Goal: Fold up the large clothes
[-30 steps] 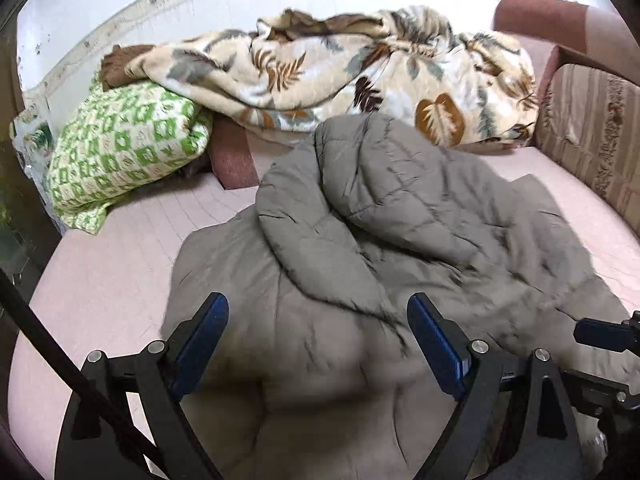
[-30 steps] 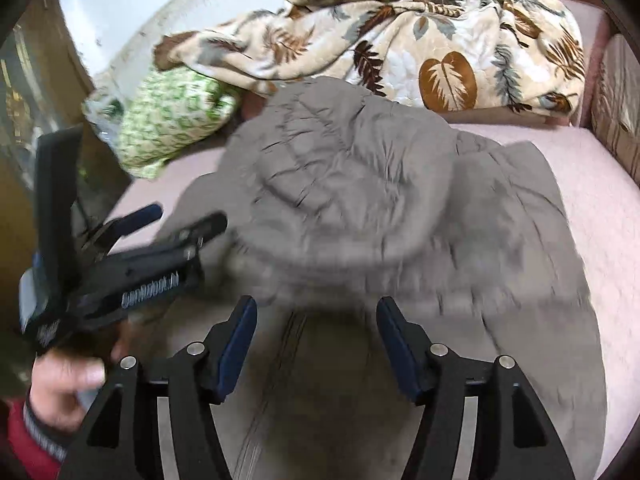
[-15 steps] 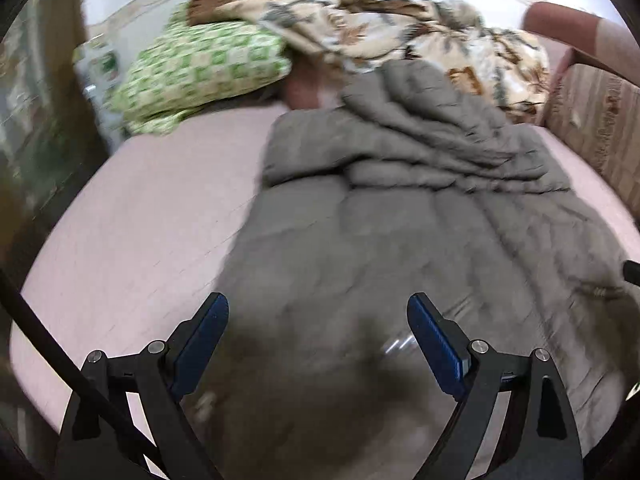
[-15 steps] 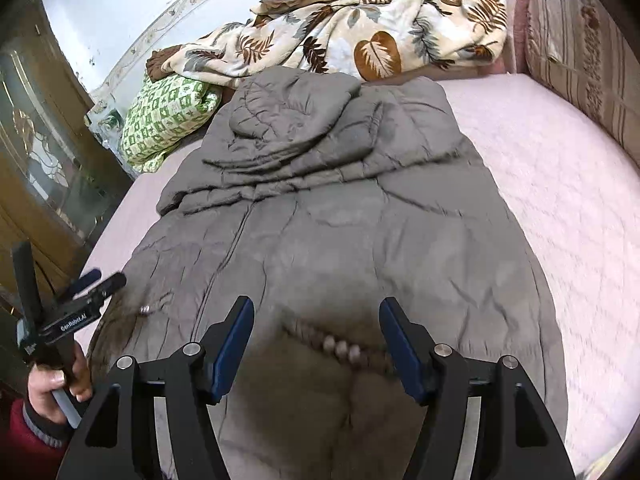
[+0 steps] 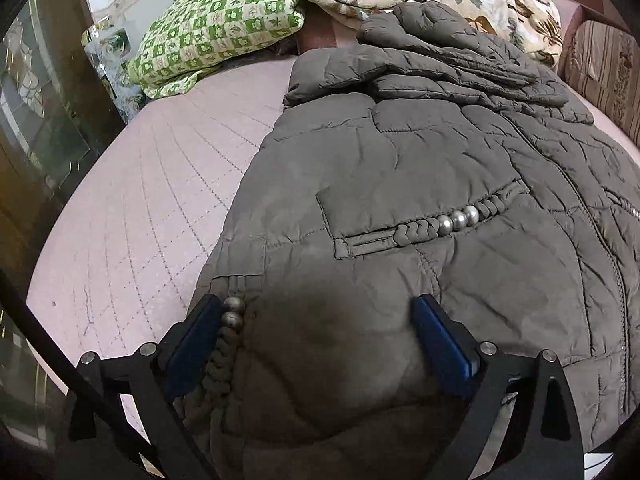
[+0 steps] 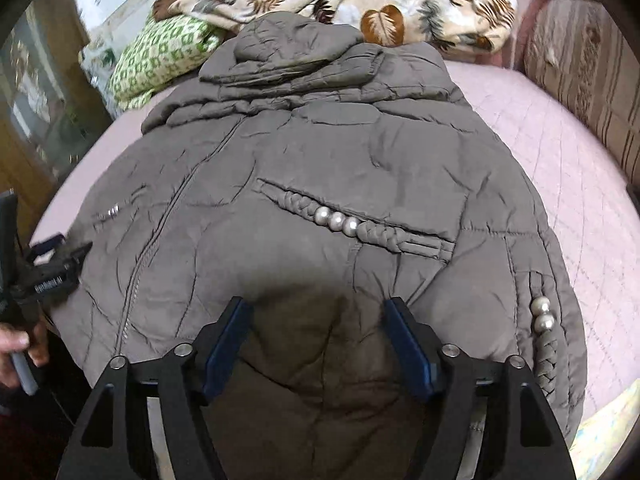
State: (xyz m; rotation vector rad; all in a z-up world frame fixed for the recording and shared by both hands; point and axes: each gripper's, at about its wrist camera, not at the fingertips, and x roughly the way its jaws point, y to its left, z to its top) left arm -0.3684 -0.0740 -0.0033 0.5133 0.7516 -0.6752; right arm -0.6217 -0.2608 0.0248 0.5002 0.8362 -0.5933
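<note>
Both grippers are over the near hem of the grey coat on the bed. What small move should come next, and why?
Probably lower both and close on the hem. The coat lies flat, front up, hood folded at the far end. The left gripper and right gripper have just been opening; both are open over the near edge, pads not pressing on cloth. Gripping there would allow folding the bottom up toward the hood.

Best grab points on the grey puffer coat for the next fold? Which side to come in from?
Probably the near hem corners of the grey puffer coat. It lies flat, front up, hood at the far end, so the hem is the free edge nearest both grippers. The left gripper could pinch the corner beside the beaded cuff, the right gripper the opposite corner, each from the near side, jaws over the edge.
</note>
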